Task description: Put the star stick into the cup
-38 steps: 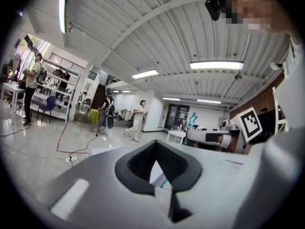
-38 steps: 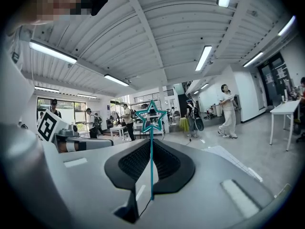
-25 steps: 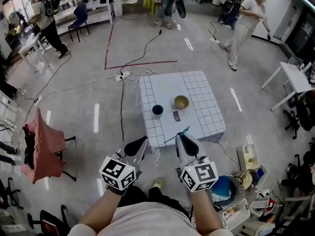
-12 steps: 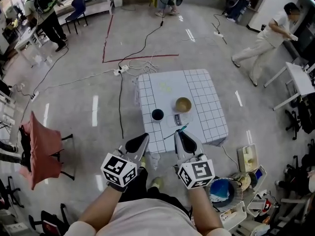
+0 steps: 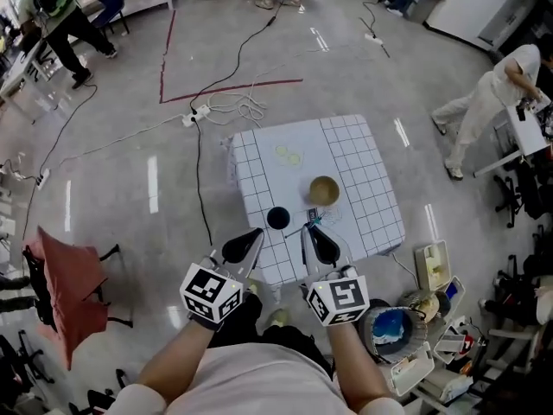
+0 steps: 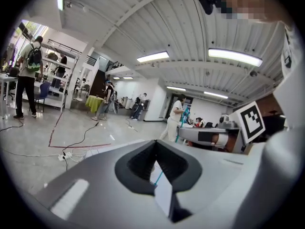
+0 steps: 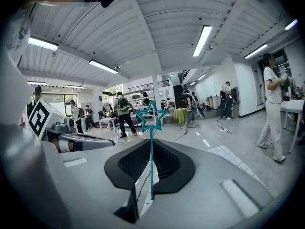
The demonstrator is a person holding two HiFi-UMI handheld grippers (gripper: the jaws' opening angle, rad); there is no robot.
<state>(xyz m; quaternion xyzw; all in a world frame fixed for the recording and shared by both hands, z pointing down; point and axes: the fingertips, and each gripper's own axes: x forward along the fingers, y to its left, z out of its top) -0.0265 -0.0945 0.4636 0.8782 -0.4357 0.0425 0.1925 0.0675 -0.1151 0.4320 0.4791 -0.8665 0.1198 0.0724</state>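
The teal star stick (image 7: pixel 151 147) stands upright between the jaws of my right gripper (image 7: pixel 151 178), which is shut on its shaft, with the star outline (image 7: pixel 151 114) above the jaws. In the head view the right gripper (image 5: pixel 316 234) hovers over the near edge of the grid-cloth table (image 5: pixel 363 158), and the star stick (image 5: pixel 311 222) pokes out at its tip. The black cup (image 5: pixel 277 218) stands on the table just left of that tip. My left gripper (image 5: pixel 247 238) hangs near the table's front left, shut, with nothing in it (image 6: pixel 157 173).
A wooden bowl (image 5: pixel 324 189) sits right of the cup, and pale round pieces (image 5: pixel 290 155) lie further back. Cables (image 5: pixel 216 109) run across the floor behind the table. A blue bucket (image 5: pixel 391 330) and bins stand at lower right, a red-draped chair (image 5: pixel 60 275) at left, and a person (image 5: pixel 488 102) at right.
The table has come closer: both grippers now sit over its near edge, with the star stick's tip beside the cup. The person in white has walked to the right.
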